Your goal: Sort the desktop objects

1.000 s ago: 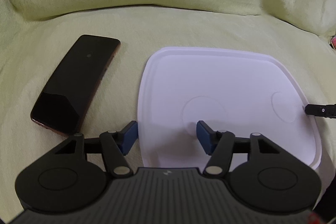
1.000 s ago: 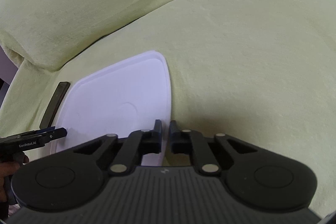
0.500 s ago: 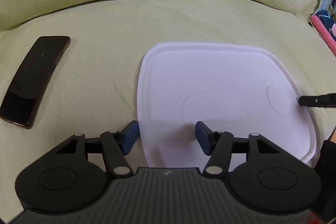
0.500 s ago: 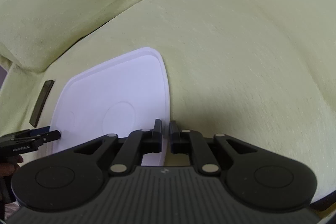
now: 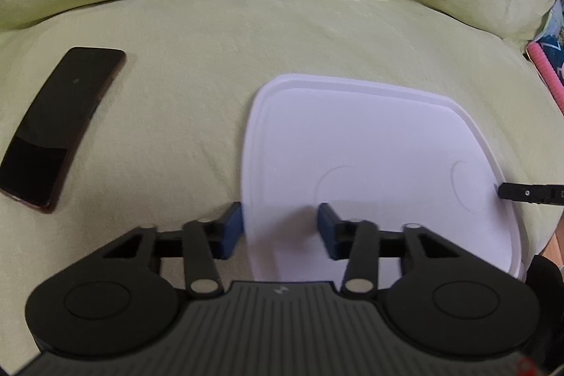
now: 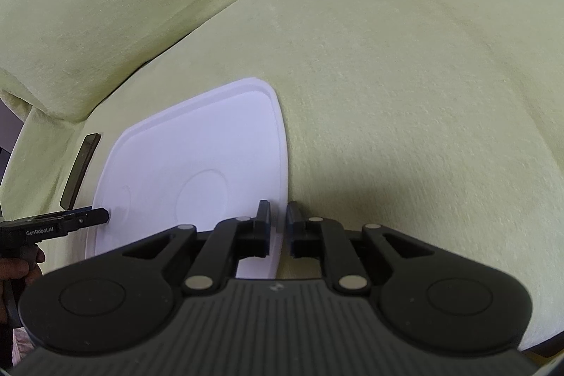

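Lying flat on a pale green cloth (image 5: 282,66), a white lid (image 5: 370,157) fills the lower right of the left wrist view, with bare cloth open above it. The left tongs (image 5: 280,228) straddle the lid's left rim, its jaws closing, blue pads (image 5: 231,229) not yet pressing the plastic. In the right wrist view the right tongs (image 6: 278,224) stand nearly shut, pinching the lid's right rim at lower centre. The lid is plain, with a raised border and faint rings. A black phone (image 5: 60,129) lies at mid-left, well apart from the lid.
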`<state>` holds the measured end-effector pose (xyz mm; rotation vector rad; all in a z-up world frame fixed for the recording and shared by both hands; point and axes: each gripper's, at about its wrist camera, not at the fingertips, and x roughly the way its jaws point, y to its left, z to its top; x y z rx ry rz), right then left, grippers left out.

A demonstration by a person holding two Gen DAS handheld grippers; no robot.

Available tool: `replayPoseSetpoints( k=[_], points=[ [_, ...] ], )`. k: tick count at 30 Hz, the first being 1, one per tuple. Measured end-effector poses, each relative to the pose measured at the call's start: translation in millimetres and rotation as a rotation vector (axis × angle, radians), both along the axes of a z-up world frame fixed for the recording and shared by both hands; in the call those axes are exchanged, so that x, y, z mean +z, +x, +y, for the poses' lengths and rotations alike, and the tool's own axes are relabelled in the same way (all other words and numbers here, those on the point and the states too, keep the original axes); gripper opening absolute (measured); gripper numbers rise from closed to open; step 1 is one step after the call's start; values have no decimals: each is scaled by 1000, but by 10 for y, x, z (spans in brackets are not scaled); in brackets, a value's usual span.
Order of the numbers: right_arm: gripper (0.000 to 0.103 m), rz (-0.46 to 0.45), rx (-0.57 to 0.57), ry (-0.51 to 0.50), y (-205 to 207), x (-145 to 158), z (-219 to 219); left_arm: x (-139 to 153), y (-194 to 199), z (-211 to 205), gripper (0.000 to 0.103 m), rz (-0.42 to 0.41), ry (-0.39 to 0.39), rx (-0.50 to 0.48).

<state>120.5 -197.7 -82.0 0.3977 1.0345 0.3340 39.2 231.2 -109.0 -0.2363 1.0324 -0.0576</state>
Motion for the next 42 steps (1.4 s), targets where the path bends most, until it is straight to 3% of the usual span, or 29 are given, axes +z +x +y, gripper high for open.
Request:
replayPoseSetpoints(
  k=[17, 19, 28, 42],
  points=[
    [8, -28, -73, 21, -217, 112, -257, 118, -109, -27, 11, -19, -76, -53],
    [8, -25, -83, 25, -255, 118, -308, 131, -97, -43, 3, -20, -80, -64],
    [5, 9, -114, 56, -392, 4, -493, -14, -29, -145, 3, 25, -90, -88],
    [5, 13, -116, 63, -429, -4, -530, 9, -2, -141, 3, 19, -108, -110]
  ],
)
